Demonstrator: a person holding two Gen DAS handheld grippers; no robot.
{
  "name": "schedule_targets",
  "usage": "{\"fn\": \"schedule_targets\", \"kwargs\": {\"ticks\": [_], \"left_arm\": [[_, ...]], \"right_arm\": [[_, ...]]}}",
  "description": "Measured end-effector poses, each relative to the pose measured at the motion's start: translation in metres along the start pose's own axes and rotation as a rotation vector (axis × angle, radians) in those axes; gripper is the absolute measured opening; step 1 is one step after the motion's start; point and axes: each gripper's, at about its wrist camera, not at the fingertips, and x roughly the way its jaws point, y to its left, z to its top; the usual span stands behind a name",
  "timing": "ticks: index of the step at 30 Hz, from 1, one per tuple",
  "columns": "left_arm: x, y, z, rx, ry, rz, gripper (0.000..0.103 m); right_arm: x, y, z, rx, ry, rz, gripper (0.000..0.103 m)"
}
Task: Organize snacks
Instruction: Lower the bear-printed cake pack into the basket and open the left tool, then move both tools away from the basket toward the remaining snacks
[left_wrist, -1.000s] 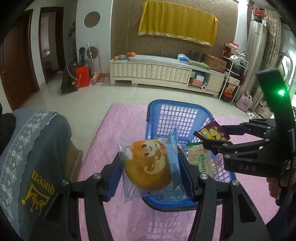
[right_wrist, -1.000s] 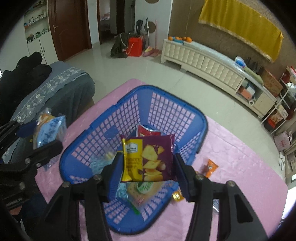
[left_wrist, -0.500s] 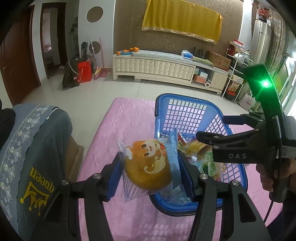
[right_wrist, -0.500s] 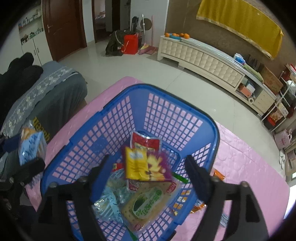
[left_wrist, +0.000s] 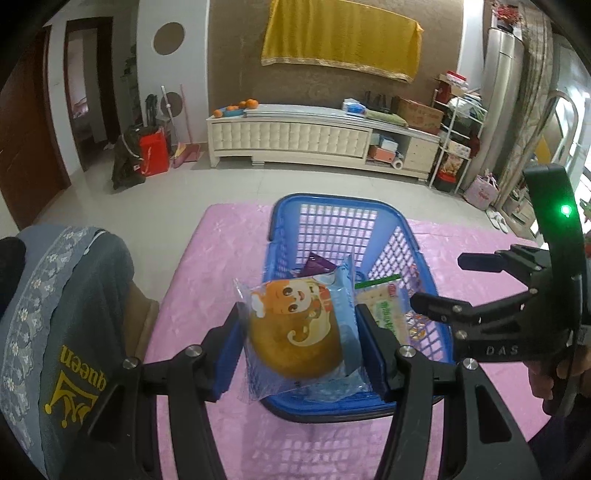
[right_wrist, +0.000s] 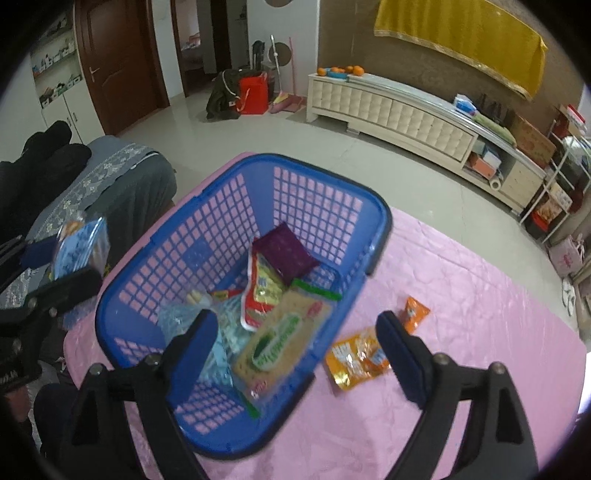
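The round golden bun in its clear-and-blue cartoon wrapper (left_wrist: 301, 334) is sitting clamped in the left gripper (left_wrist: 299, 347), hanging just over the near rim of the blue plastic lattice basket (right_wrist: 155, 254), not yet dropped in. The right gripper (right_wrist: 295, 350) is hovering w/ jaws spread wide & empty, having just been opening, nothing between them. Several packs are lying inside already; two orange foil sachets (right_wrist: 356, 356) are waiting on the pink quilted cloth (right_wrist: 480, 295), so approx. over halfway.
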Motion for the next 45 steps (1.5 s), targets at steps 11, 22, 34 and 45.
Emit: {"fn": "schedule_targets", "kwargs": {"ticks": [11, 22, 34, 45], "left_arm": [[0.039, -0.027, 0.014, 0.042, 0.062, -0.046, 0.055], [0.081, -0.029, 0.029, 0.015, 0.108, -0.039, 0.064], [0.031, -0.058, 0.022, 0.082, 0.044, -0.075, 0.079], [0.007, -0.134, 0.013, 0.196, 0.030, -0.125, 0.082]], "right_arm": [[0.008, -0.030, -0.011, 0.060, 0.015, 0.004, 0.090], [-0.004, -0.063, -0.016, 0.120, 0.001, -0.010, 0.090], [-0.041, -0.090, -0.038, 0.171, -0.017, -0.046, 0.090], [-0.075, -0.119, -0.073, 0.170, -0.035, -0.059, 0.090]]}}
